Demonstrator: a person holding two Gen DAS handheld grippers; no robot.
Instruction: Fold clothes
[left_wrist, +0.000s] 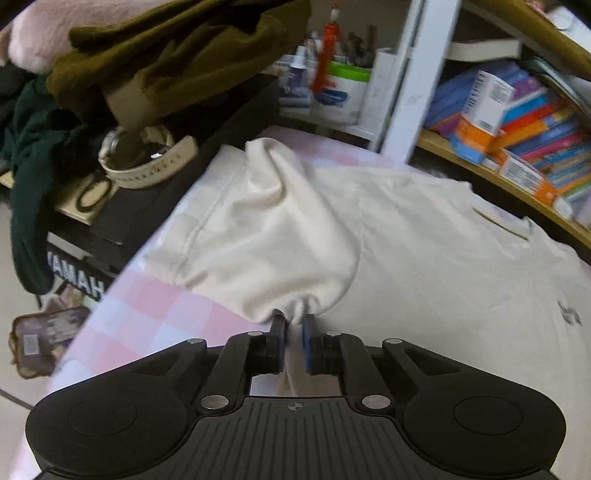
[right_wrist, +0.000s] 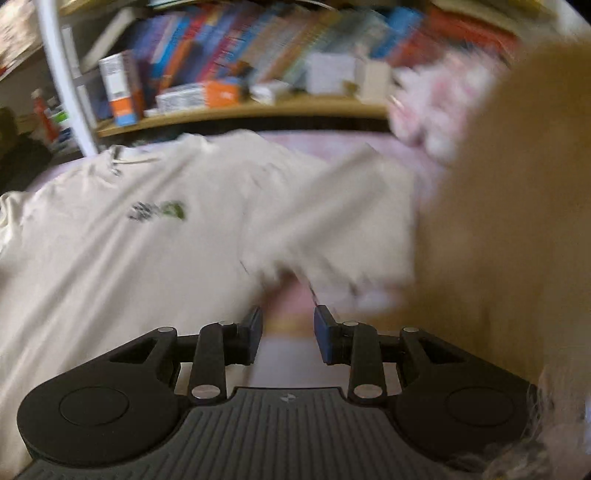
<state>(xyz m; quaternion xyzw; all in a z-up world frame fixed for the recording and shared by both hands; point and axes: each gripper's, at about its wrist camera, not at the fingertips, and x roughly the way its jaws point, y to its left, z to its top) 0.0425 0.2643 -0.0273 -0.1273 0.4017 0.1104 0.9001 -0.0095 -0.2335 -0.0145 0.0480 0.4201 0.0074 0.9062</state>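
Cream tee (left_wrist: 424, 229) spread flat on the pink checked bed (left_wrist: 155, 310)
Left tongs (left_wrist: 294, 325) clamped on a bunched sleeve – right view's blurry, only shows right tongs (right_wrist: 288, 317) apart, gripping nothing, plus the green logo (right_wrist: 159, 210).

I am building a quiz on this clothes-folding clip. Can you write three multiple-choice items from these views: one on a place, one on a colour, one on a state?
1. Where does the cream cotton T-shirt lie?
A. on a pink checked sheet
B. on a wooden floor
C. in a basket

2. What colour are the left gripper pads?
A. red
B. blue
C. white

3. What state is the right gripper in?
A. clamped on a book
C. jaws apart, empty
B. shut on a sleeve

Key: 1 A, the pink checked sheet shows beside the shirt; 2 B, blue faces show; 3 C, bare gap between the fingers.
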